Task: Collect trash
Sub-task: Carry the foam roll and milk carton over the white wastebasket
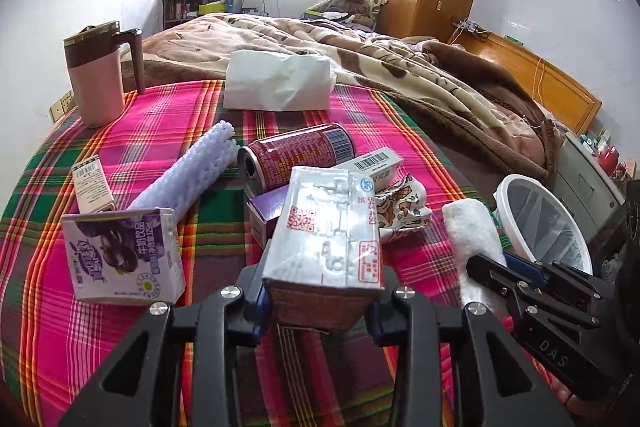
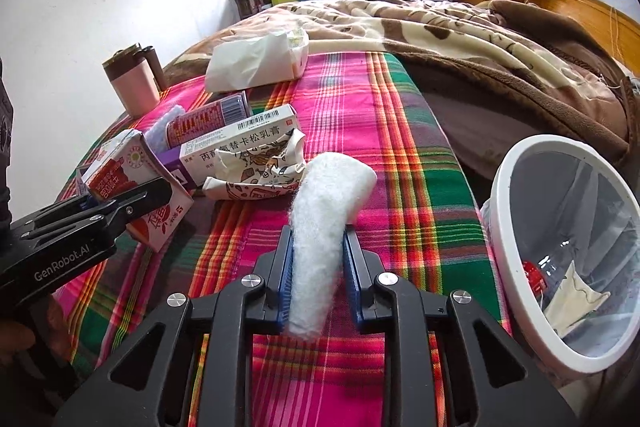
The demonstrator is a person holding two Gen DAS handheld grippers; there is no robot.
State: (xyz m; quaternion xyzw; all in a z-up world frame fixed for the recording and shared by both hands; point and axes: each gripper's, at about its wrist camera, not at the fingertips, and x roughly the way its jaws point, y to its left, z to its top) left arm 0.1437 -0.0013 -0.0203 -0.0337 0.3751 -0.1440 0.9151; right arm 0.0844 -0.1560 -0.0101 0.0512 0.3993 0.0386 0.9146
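My left gripper [image 1: 318,301] is shut on a drink carton [image 1: 326,227] with a silver bottom, held above the plaid cloth; it also shows in the right wrist view [image 2: 132,183]. My right gripper [image 2: 318,267] is shut on a white foam roll [image 2: 324,219], which also shows in the left wrist view [image 1: 474,239]. A white trash bin [image 2: 516,227] lined with a clear bag stands at the bed's right edge. On the cloth lie a red can [image 1: 296,153], a purple milk carton [image 1: 124,255], a white medicine box [image 2: 240,139], a crumpled printed wrapper [image 2: 260,171] and a foam net sleeve [image 1: 192,175].
A pink mug with brown lid [image 1: 100,75] stands at the back left. A white tissue pack [image 1: 276,81] lies at the cloth's far edge. A brown blanket [image 1: 440,75] covers the bed beyond. A small box [image 1: 92,183] lies at the left.
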